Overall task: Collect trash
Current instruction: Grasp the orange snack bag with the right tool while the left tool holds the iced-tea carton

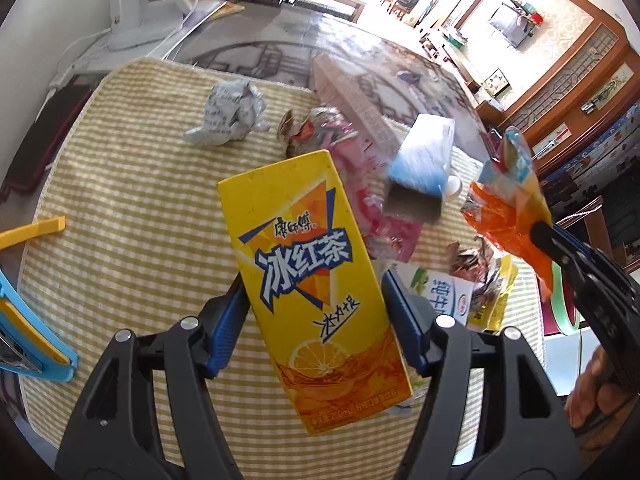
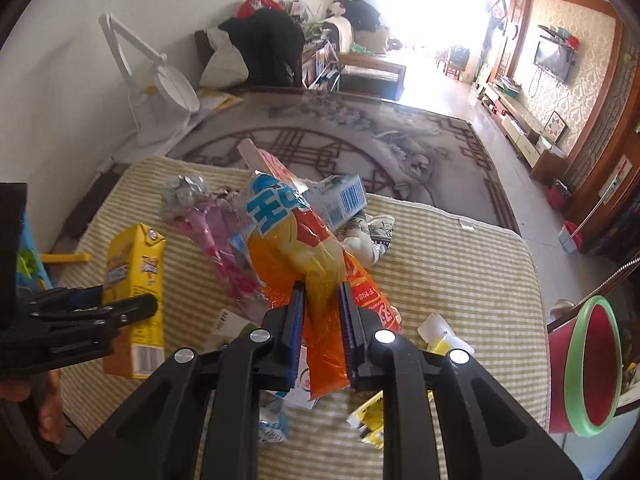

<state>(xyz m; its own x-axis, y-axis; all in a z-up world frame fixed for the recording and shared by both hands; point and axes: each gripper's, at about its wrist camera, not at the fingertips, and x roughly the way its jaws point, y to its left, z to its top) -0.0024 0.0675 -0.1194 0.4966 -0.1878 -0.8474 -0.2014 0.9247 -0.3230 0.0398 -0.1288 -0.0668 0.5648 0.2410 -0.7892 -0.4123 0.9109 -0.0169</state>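
1. Trash lies scattered on the striped mat [image 1: 132, 184] over the worktop, crumpled paper [image 1: 230, 114] at its left.
2. Our left gripper [image 1: 310, 312] has its fingers clamped on the yellow iced-tea carton [image 1: 308, 280], lifted.
3. Our right gripper [image 2: 320, 320] has its fingers pinched on the orange snack bag [image 2: 296, 248].
4. Next we likely carry both to the red bin [image 2: 592, 364] at right.

The drink carton [image 1: 308, 280] is smooth printed cardboard with a faint sheen. The snack bag [image 2: 304, 264] is glossy, crinkled plastic film. Under them lies a woven checked mat [image 1: 140, 200], matt and slightly rough. The paper ball [image 1: 230, 114] is crumpled and dull. The tongs [image 2: 320, 320] are matt black plastic with ribbed blue pads and shiny metal pins. The bin [image 2: 592, 364] looks like smooth plastic.
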